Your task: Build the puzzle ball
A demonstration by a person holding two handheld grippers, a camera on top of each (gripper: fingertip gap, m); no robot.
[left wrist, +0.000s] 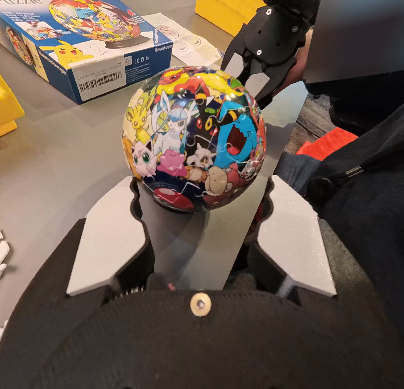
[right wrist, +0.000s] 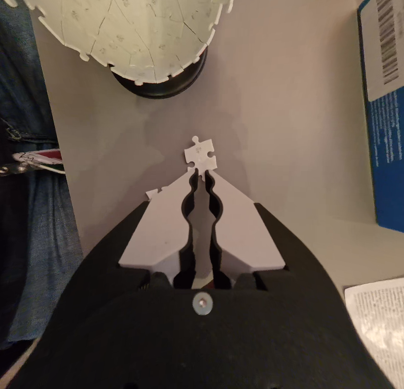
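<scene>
Puzzle ball fills the middle of the left wrist view, sitting on the grey table just ahead of the left gripper, whose jaws stand released and wide, their tips flanking the ball's lower part; whether they touch it I cannot tell. Behind the ball to the left lies the blue puzzle box, an instruction sheet beyond it, and the right gripper hovers at the ball's far upper right.

In the right wrist view the ball's open side shows: a white inner shell with a jagged, unfinished rim, resting on a dark stand. Nearer than the ball, the right gripper is clenched on a single white puzzle piece, pinched by its lower edge, face up, one tab aimed toward the ball.

The piece looks light, thin and stiff, probably slippery; an edge pinch suits it. The hollow shell likely flexes and could pop apart, so pressure should be gentle.
</scene>
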